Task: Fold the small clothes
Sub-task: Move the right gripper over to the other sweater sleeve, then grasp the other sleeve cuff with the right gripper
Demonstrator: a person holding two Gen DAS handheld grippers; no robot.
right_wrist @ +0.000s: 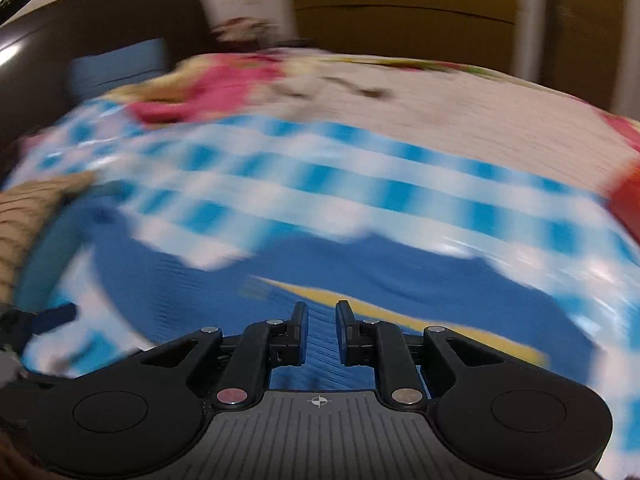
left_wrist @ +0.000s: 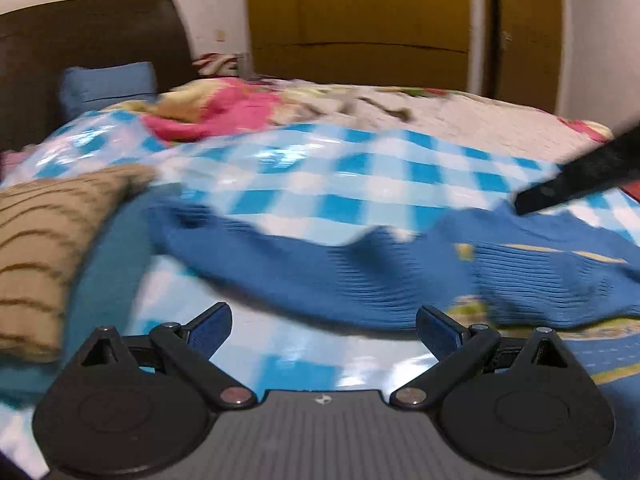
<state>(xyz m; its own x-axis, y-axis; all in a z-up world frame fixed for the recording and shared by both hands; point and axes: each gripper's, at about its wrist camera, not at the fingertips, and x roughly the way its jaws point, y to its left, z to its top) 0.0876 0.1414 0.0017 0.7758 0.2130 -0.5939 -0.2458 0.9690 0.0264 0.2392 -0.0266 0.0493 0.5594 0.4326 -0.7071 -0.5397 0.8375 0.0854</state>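
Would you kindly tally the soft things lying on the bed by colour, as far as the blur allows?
Blue knit garment: 1
Tan striped cushion: 1
Blue pillow: 1
Pink and yellow bundle of cloth: 1
Blue and white checked sheet: 1
Total: 5
The bundle is too blurred to split into separate pieces.

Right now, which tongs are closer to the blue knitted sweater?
Right. The right tongs sit directly over the blue knitted sweater, fingers narrowly parted with its fabric between them. The left tongs hang wide open just short of its near edge, above the checkered sheet.
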